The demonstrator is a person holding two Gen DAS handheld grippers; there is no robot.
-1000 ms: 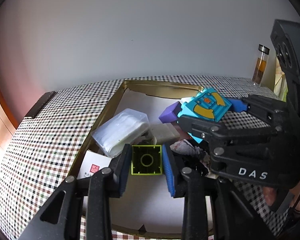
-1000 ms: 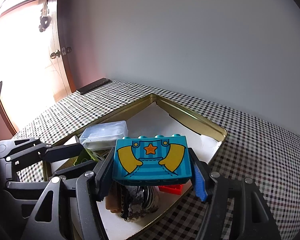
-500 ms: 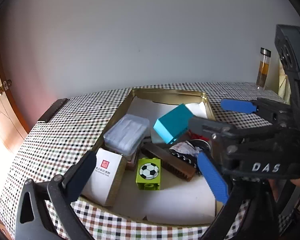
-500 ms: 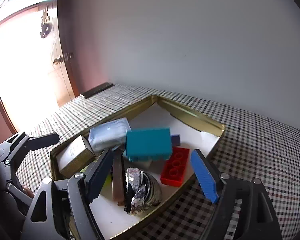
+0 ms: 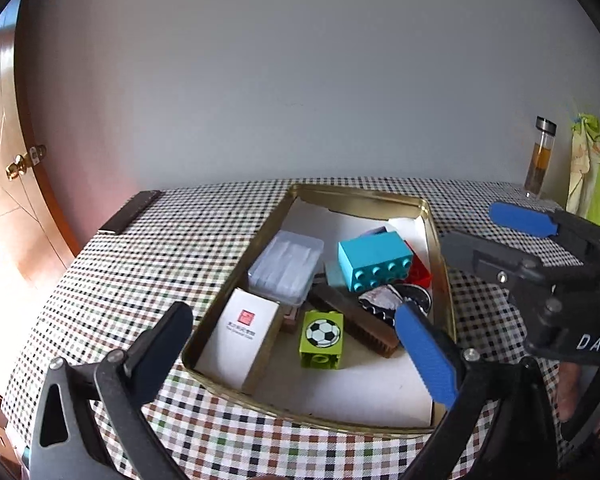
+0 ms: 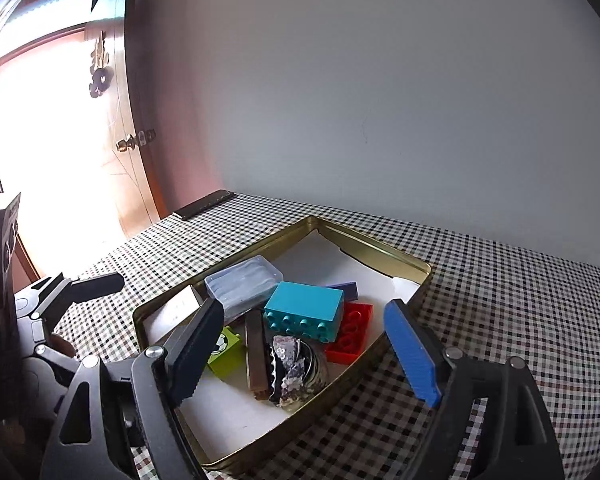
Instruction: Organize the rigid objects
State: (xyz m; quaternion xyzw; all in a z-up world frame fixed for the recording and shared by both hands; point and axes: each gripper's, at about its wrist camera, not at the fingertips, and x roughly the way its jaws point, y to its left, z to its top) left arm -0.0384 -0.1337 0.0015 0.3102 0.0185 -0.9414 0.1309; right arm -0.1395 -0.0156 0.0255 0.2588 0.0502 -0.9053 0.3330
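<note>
A gold metal tray (image 5: 236,280) (image 6: 360,364) on the checked tablecloth holds several objects. A teal brick (image 5: 374,258) (image 6: 304,314) lies on its side on top of a red brick (image 6: 350,332). A green football brick (image 5: 322,338) (image 6: 224,350) lies near the front. A clear plastic box (image 5: 288,266) (image 6: 244,284), a white card box (image 5: 240,340), a brown bar (image 5: 356,326) (image 6: 256,352) and a sequined item (image 6: 294,366) are also inside. My left gripper (image 5: 296,354) is open and empty above the tray's near edge. My right gripper (image 6: 304,352) (image 5: 460,268) is open and empty above the tray's right side.
A dark flat remote-like bar (image 5: 130,212) (image 6: 204,204) lies at the table's far left edge. A glass bottle with amber liquid (image 5: 540,156) stands at the far right by a bag. A wooden door (image 6: 132,148) is on the left, a plain wall behind.
Both grippers opened and pulled back. The left one released the green football brick and the right one released the teal brick, which now lie in the tray.
</note>
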